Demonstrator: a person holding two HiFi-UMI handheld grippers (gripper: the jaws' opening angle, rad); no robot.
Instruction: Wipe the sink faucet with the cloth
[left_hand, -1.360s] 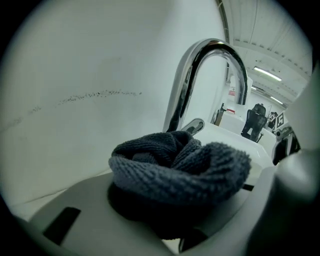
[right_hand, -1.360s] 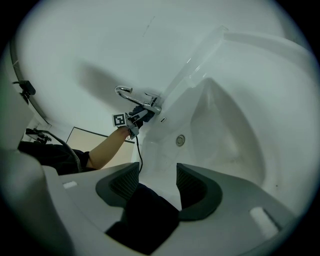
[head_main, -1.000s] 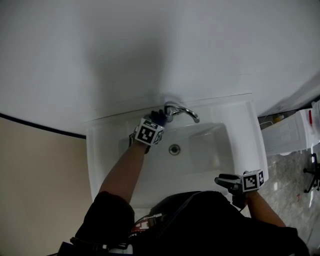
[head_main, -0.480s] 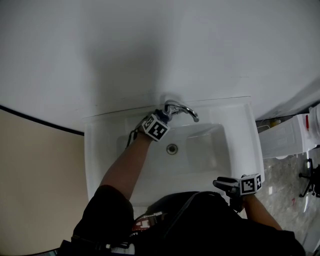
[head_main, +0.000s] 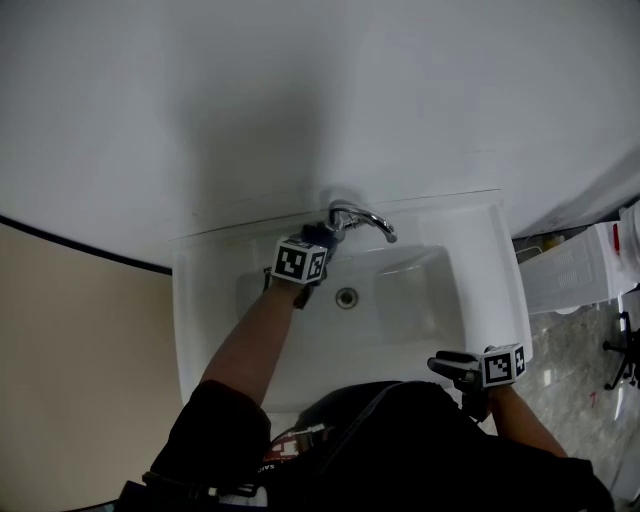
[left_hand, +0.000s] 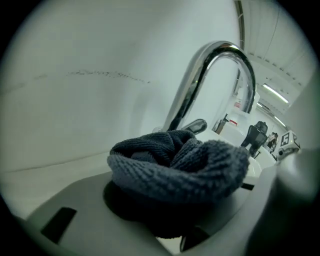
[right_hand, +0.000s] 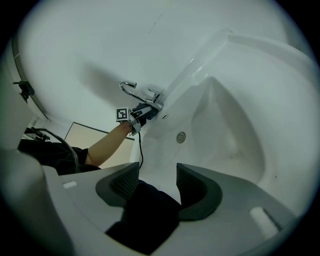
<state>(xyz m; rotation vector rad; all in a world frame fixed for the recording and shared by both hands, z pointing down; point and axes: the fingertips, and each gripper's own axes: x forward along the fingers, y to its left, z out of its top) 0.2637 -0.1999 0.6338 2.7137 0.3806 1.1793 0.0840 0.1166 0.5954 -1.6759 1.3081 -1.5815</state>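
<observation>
The left claw (head_main: 316, 240), jaws just easing wider yet gripping the bunched dark grey knitted cloth (left_hand: 177, 165) beside the curved chrome faucet (left_hand: 190, 85), should tighten and rub round its base; the right claw (right_hand: 157, 182) idles open, empty.

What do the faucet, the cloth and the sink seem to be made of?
Faucet: polished metal, probably chrome-plated; it mirrors the room. Cloth: dark grey-blue fabric, knitted or terry by its ribbed loops. Sink: smooth glossy white, likely ceramic.
</observation>
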